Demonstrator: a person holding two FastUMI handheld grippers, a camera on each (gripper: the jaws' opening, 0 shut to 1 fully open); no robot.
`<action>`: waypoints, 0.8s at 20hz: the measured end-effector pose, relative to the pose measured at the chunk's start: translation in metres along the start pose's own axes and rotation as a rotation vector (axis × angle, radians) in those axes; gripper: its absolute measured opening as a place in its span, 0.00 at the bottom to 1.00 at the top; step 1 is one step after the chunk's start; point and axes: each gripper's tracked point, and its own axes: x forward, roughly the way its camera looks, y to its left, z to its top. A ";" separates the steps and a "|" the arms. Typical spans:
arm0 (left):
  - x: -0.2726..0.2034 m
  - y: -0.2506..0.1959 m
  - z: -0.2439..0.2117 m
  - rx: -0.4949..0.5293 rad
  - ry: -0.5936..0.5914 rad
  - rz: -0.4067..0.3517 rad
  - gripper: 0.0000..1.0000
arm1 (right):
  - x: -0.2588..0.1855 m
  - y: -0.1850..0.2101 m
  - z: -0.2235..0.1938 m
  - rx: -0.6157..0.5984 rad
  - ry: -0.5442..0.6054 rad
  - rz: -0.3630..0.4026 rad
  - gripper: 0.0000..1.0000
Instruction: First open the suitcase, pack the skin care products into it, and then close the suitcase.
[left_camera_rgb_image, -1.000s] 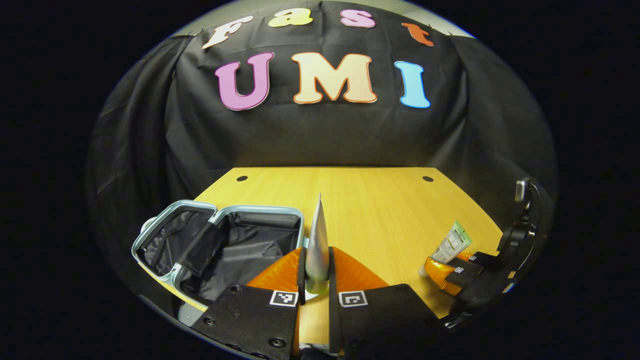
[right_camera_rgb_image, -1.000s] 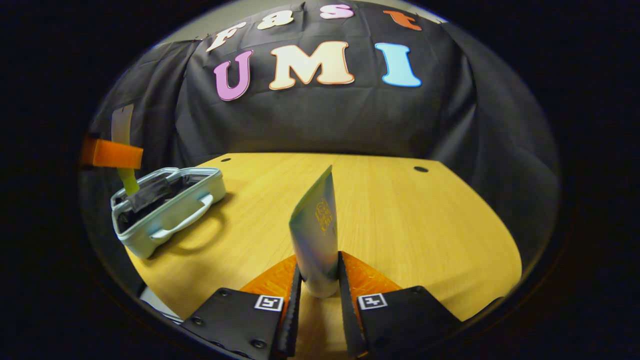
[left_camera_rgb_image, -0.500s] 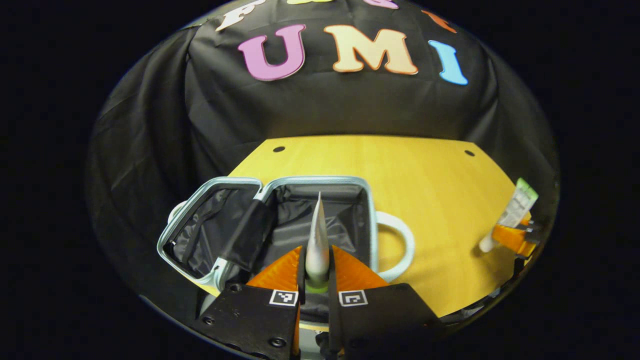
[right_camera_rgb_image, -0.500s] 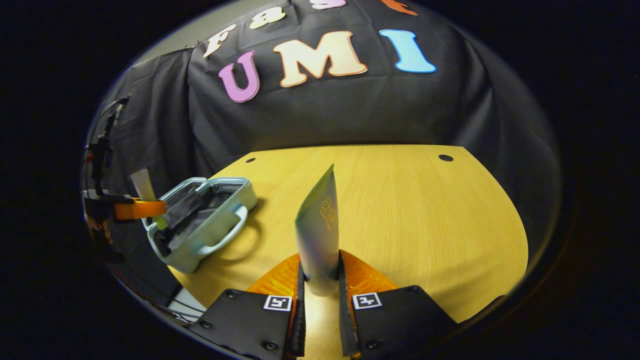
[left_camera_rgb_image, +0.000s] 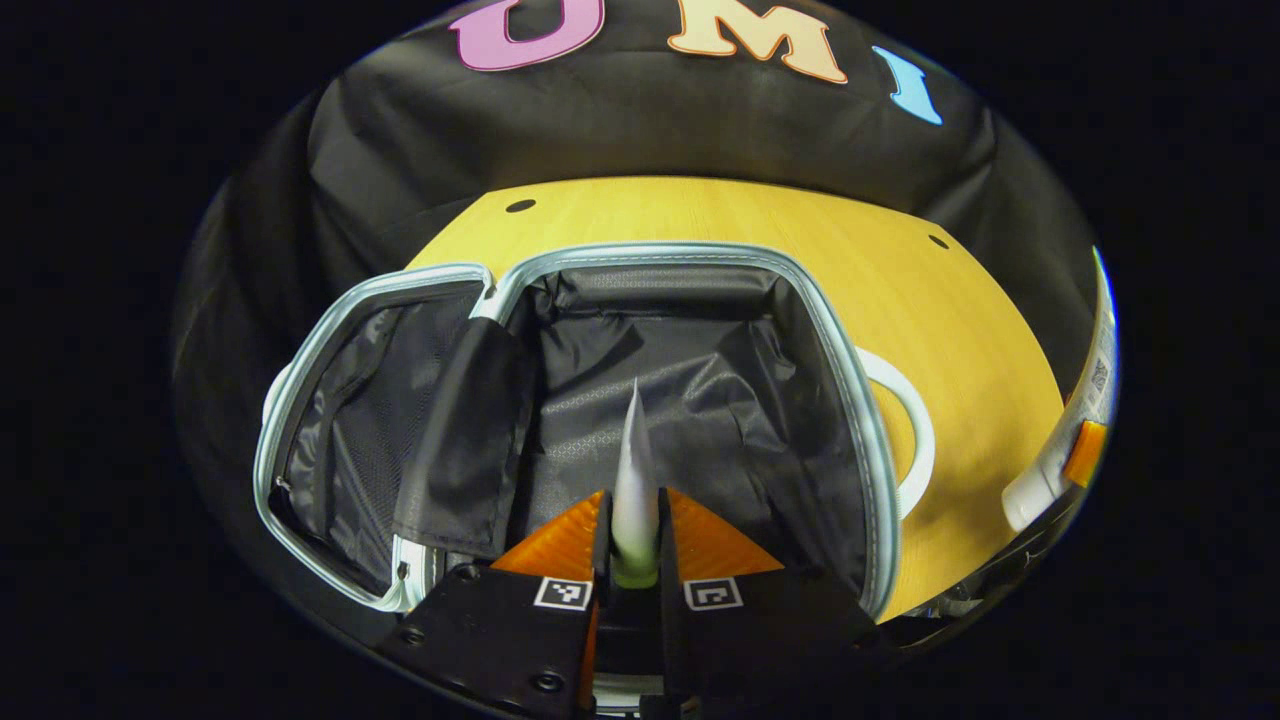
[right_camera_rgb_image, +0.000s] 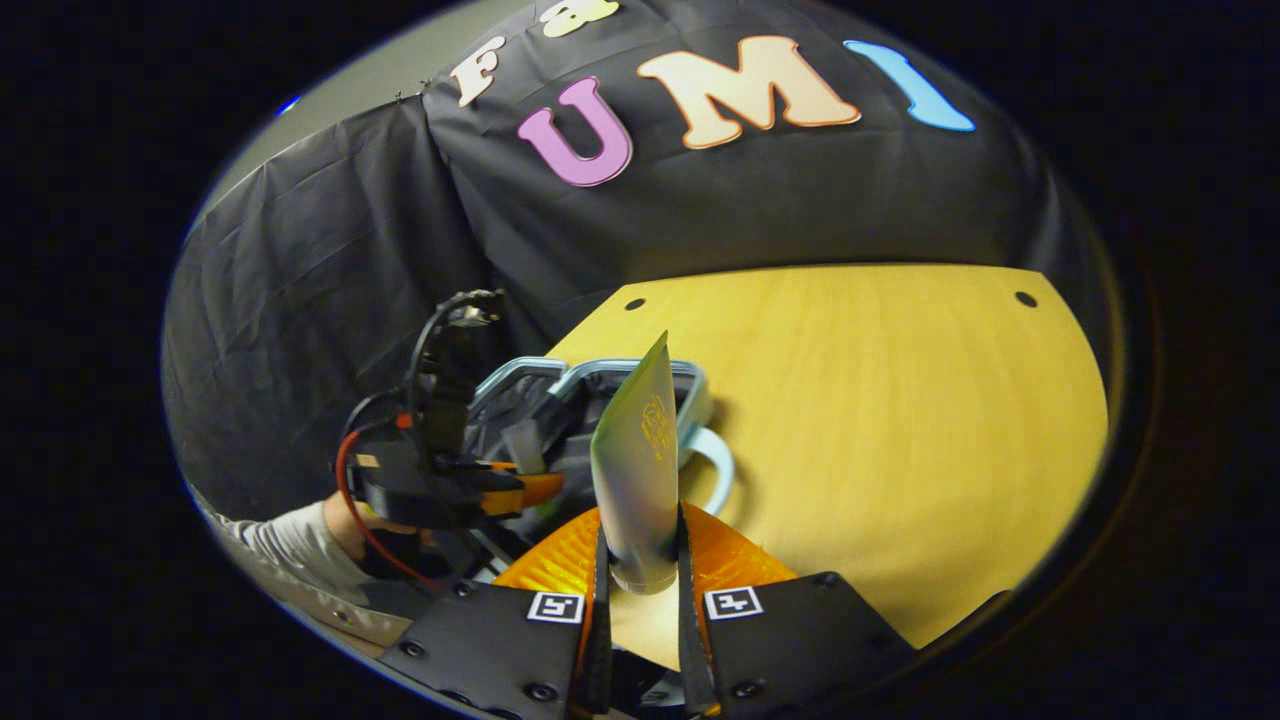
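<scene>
Wooden worktop (left_camera_rgb_image: 960, 300) takes the middle of both views. On it the suitcase (left_camera_rgb_image: 850, 400) lies open, its black lining filling the centre of the left gripper view, the white handle (left_camera_rgb_image: 915, 440) at the right of it. The left gripper (left_camera_rgb_image: 634, 545), bottom centre, has its fingers closed tight on a thin tube (left_camera_rgb_image: 634, 480), held above the lining. In the right gripper view, the right gripper (right_camera_rgb_image: 640, 575), bottom centre, has its fingers pressed on a wider tube (right_camera_rgb_image: 640, 470), which stands upright in front of the suitcase (right_camera_rgb_image: 690, 400). Left of it, the left gripper (right_camera_rgb_image: 520, 485) is over the case, a sleeve (right_camera_rgb_image: 290, 545) at lower left.
</scene>
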 end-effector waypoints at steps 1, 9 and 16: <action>0.002 0.001 0.000 0.004 -0.009 -0.024 0.20 | 0.012 0.012 -0.003 0.022 0.030 0.023 0.29; -0.038 0.045 0.046 -0.091 -0.185 -0.149 0.96 | 0.093 0.043 -0.047 0.101 0.230 -0.014 0.29; -0.064 0.183 0.049 -0.191 -0.263 0.004 0.95 | 0.117 0.042 -0.073 0.129 0.280 -0.158 0.34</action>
